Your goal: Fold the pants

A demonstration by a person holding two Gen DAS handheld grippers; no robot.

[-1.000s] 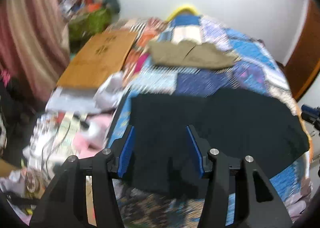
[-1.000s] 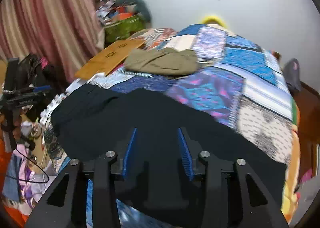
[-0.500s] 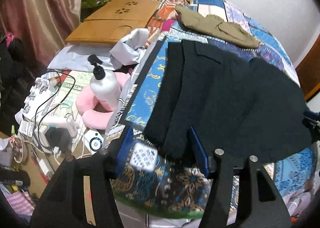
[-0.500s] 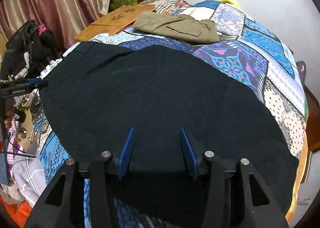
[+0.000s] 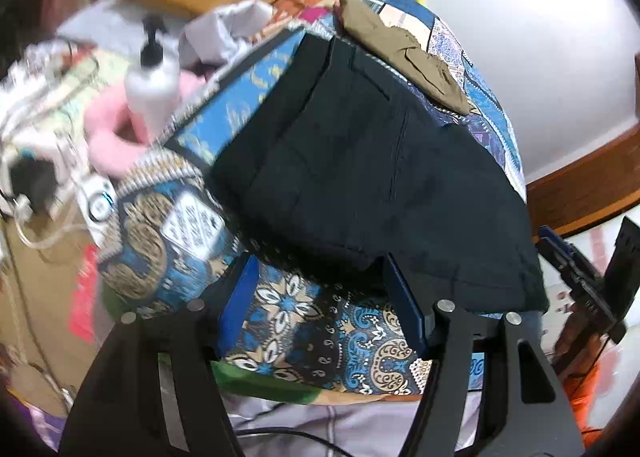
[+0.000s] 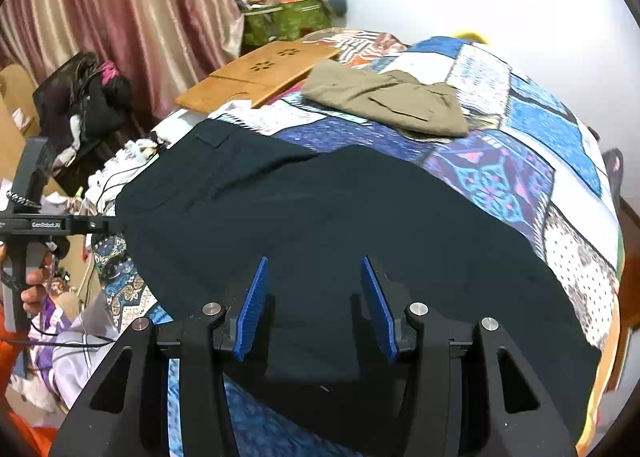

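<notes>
Dark navy pants (image 6: pixel 340 225) lie spread flat across the near side of the patchwork bed. They also show in the left wrist view (image 5: pixel 368 161). My right gripper (image 6: pixel 316 269) is open and empty, its blue pads just above the pants near the front edge. My left gripper (image 5: pixel 320 269) is open and empty, below the pants' near edge, over the hanging bedspread. The left gripper also shows in the right wrist view (image 6: pixel 100 224), beside the pants' left end.
Folded khaki pants (image 6: pixel 384 101) lie farther back on the bed (image 6: pixel 560 145). A wooden lap board (image 6: pixel 260 73) lies at the back left. A lotion bottle (image 5: pixel 154 89), a pink pillow and cables clutter the floor left of the bed.
The pants have been laid down flat on the bed. My left gripper has let go and dropped below the pants' edge. My right gripper has drawn back slightly and risen.
</notes>
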